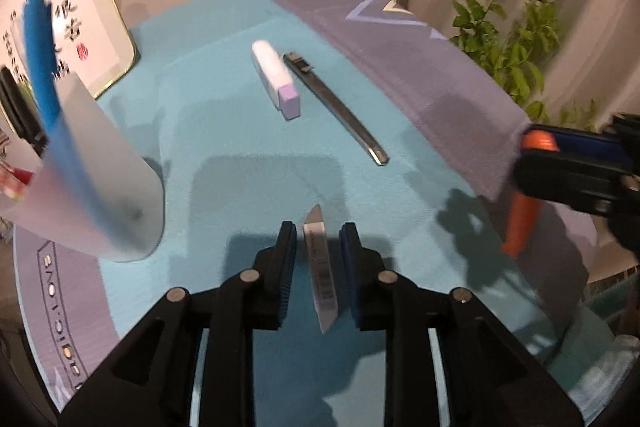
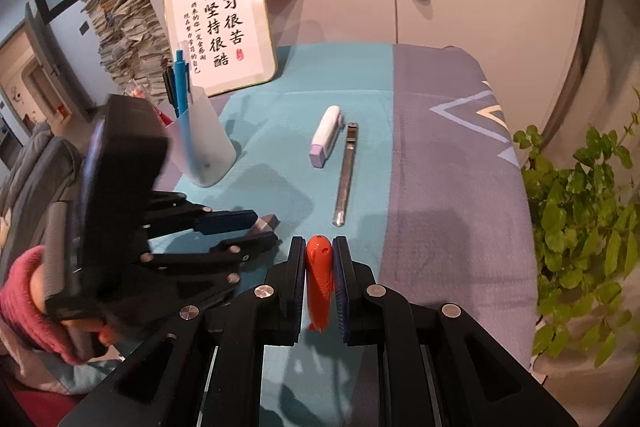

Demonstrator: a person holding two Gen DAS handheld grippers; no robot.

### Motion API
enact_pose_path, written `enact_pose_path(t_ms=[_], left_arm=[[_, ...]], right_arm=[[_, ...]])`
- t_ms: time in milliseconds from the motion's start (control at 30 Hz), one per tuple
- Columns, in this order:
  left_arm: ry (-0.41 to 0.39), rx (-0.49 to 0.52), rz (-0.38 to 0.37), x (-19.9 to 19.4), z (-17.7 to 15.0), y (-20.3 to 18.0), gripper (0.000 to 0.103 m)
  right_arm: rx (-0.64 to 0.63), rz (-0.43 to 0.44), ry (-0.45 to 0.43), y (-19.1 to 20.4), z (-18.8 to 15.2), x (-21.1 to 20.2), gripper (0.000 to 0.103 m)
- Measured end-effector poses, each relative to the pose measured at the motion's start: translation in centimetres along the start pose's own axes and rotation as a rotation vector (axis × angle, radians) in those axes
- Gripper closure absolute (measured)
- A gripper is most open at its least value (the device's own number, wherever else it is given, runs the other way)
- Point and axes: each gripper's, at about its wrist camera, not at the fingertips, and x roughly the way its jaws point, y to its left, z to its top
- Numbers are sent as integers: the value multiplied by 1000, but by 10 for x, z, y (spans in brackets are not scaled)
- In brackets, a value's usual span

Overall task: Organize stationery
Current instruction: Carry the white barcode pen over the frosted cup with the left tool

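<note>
Tabletop: teal-and-purple cloth.
Left hand-held gripper: fingers apart, clear marker between.
Right hand-held gripper: clamped on orange pen.
Cup: holds blue pen.

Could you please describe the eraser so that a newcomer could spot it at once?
On the teal middle of the desk mat, past the white pen cup, two things lie side by side. The eraser is the stubby white block with a lilac end, left of the slim metal utility knife.

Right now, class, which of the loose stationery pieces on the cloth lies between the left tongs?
The clear, pointed piece with a barcode label. It sits between the left tongs, while the purple-tipped eraser and metal utility knife lie farther off, side by side.
</note>
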Motion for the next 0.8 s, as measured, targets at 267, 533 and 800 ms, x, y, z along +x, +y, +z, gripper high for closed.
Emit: enact_pose_path(t_ms=[267, 533, 800], left_arm=[[-96, -52, 15, -31, 1, 9, 94], [-318, -116, 31, -114, -3, 31, 94], [-507, -222, 145, -152, 17, 79, 94]], right_arm=[[31, 8, -15, -7, 1, -2, 89], [8, 33, -27, 7, 7, 1, 89], [-5, 43, -35, 17, 8, -1, 89]])
